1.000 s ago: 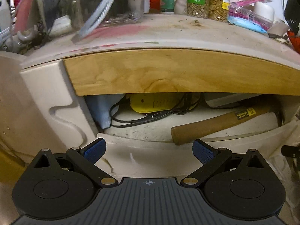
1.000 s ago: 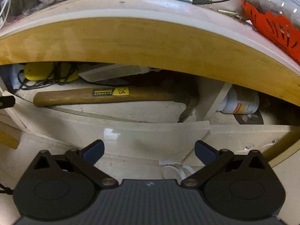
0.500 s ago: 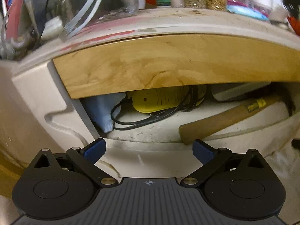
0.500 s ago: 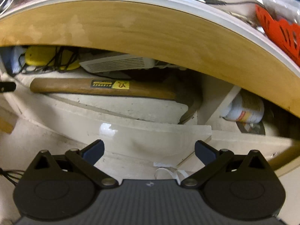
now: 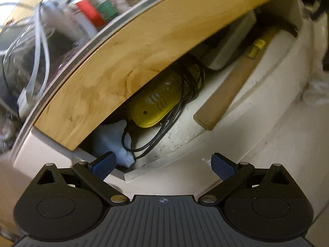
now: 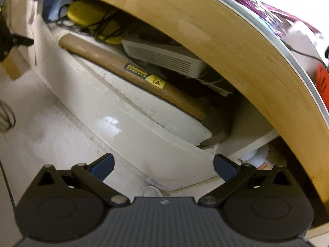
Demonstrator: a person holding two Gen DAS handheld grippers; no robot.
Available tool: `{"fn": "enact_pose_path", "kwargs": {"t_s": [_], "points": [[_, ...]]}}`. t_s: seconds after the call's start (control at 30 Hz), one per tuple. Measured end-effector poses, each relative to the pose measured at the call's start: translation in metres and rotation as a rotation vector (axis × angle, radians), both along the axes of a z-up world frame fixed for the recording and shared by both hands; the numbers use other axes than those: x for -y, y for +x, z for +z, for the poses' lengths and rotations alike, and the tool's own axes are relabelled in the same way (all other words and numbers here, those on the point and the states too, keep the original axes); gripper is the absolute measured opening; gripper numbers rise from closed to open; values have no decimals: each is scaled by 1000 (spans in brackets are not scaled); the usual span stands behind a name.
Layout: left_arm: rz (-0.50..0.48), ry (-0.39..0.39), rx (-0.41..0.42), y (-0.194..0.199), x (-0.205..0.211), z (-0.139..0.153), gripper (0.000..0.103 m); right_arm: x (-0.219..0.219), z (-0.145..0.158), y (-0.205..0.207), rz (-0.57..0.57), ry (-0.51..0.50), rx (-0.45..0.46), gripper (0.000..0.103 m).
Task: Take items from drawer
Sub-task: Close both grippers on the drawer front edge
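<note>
Both the left gripper (image 5: 163, 162) and right gripper (image 6: 163, 163) gape empty before the open drawer (image 6: 131, 123); hammer (image 6: 115, 65) at eleven o'clock, yellow corded device (image 5: 158, 105), perhaps a charger, behind.

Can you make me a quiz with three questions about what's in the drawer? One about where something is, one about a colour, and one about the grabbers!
1. Where does the wooden-handled hammer lie?
A. Inside the open white drawer
B. On the cluttered tabletop
C. Between gripper fingers

2. What colour is the rounded plastic device wrapped with black cable?
A. Red
B. Yellow
C. Green

3. How are the left gripper and right gripper?
A. Both shut on the hammer
B. One open, one shut
C. Both open, holding nothing

Answers: 1 A, its handle rests on the drawer floor. 2 B, its shell is plainly yellow. 3 C, each pair of blue pads stands wide apart with nothing between.
</note>
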State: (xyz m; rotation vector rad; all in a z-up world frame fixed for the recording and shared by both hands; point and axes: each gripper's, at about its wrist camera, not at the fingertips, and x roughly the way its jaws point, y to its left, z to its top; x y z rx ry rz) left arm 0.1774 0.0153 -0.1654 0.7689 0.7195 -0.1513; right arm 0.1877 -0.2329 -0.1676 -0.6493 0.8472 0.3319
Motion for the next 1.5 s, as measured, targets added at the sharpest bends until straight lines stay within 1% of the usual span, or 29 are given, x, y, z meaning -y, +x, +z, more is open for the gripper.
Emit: {"fn": "enact_pose_path", "kwargs": {"t_s": [0.1,0.13,0.3,0.47,0.6,0.73,0.97,1.13,1.2,1.23,1.3,1.33,1.4,1.43,1.47,1.5], "points": [[-82,82,-7,-5,0,-5,101,-1,-2,-1,57,-48,5,103],[-99,98,-13,-6,-1,-7,101,-1,-3,-1,77,-67,7,103],[-133,143,-40,-5,-2,-12,101,-4,-7,-7,159,-149,15,103],[-213,212,-34,-11,1,-17,101,-9,-12,-16,241,-215,27,103],[-244,242,-44,-11,2,-20,101,-8,-19,-20,287,-271,38,103],[-276,290,-52,-9,-1,-26,101,-5,-24,-18,325,-338,50,103],[-315,428,-71,-8,-6,-44,101,8,-27,-9,387,-454,42,103],[-311,480,-85,-2,-8,-51,100,10,-26,-9,420,-479,56,103],[-298,496,-84,1,-7,-52,98,9,-27,-11,442,-498,30,100],[-297,505,-82,2,-7,-52,96,9,-28,-12,444,-503,25,97],[-302,516,-83,4,-6,-53,94,9,-29,-10,447,-513,33,94],[-303,519,-83,4,-6,-53,91,8,-30,-11,449,-517,35,91],[-303,532,-79,5,-6,-55,89,6,-30,-12,447,-534,42,81],[-302,542,-73,5,-6,-57,88,6,-31,-12,444,-546,47,71],[-308,555,-80,5,-7,-59,88,5,-32,-11,441,-558,52,66],[-315,568,-89,5,-7,-61,78,5,-32,-10,438,-569,58,64]]}}
